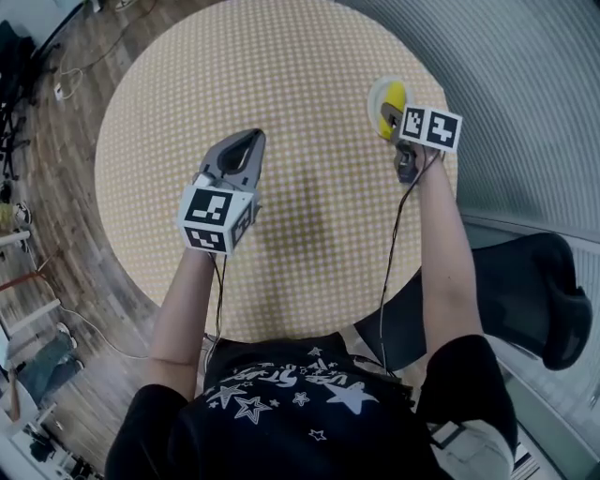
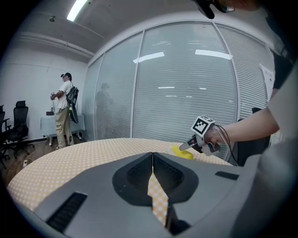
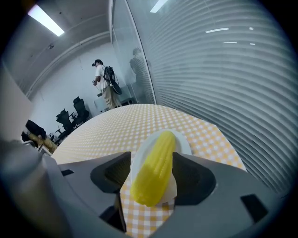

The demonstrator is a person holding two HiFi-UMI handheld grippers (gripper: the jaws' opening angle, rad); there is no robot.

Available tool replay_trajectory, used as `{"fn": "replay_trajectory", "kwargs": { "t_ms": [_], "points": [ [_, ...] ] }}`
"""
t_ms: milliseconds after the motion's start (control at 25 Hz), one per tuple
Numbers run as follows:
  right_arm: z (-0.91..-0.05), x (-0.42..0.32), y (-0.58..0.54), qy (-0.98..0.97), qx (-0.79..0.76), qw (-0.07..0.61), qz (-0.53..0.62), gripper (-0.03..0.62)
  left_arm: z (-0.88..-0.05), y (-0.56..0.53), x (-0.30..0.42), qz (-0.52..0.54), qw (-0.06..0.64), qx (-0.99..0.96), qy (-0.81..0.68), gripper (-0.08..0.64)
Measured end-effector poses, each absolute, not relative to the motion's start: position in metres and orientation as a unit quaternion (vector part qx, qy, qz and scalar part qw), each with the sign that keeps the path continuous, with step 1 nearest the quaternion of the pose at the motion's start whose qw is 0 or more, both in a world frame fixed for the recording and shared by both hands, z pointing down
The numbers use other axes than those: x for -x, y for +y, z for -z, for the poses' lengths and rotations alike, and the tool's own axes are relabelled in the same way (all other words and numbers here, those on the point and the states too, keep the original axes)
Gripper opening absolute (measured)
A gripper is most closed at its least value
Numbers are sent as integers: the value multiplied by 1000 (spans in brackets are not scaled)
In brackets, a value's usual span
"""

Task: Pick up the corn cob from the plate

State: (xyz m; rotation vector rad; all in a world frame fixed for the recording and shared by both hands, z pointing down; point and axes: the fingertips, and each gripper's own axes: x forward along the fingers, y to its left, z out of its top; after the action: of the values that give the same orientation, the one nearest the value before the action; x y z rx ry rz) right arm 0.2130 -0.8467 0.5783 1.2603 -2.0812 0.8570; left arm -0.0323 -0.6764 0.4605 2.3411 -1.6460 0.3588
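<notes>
Right gripper (image 3: pixel 152 160) is spread wide around corn cob (image 3: pixel 158 151) on plate (image 3: pixel 184 142); left gripper (image 2: pixel 152 155) is closed, empty. Cob may be rolled off if nudged off-centre.

**Q:** What kind of room is shown?

**A:** An office-type room. A curved glass partition (image 2: pixel 177 83) backed by horizontal blinds bounds one side. Strip lights (image 2: pixel 77 9) run along the ceiling.

**Q:** Which furnishings support this reading?

**A:** Black swivel chairs (image 3: pixel 79 108) stand near the far wall, and another chair (image 1: pixel 539 291) sits beside the round table (image 1: pixel 281 84) with its checked cloth. Cables (image 1: pixel 70 75) trail over the wood-plank floor (image 1: pixel 56 206). A person (image 2: pixel 63 109) stands in the background with a pack on the back.
</notes>
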Motion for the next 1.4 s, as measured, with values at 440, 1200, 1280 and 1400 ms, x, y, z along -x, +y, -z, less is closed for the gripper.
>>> {"fn": "replay_trajectory", "kwargs": {
  "t_ms": [440, 1200, 1280, 1400],
  "points": [
    [-627, -227, -884, -726, -468, 358, -354, 261, -492, -701, 23, -130, 151, -796, -572, 9],
    [-640, -220, -888, -729, -476, 401, -286, 259, -503, -696, 22, -138, 156, -797, -566, 9],
    [-641, -223, -888, -731, -479, 390, -290, 258, -501, -696, 21, -139, 152, -797, -567, 9],
    [-637, -224, -883, -735, -480, 373, -299, 258, -494, -690, 24, -139, 149, -797, -569, 9]
  ]
}}
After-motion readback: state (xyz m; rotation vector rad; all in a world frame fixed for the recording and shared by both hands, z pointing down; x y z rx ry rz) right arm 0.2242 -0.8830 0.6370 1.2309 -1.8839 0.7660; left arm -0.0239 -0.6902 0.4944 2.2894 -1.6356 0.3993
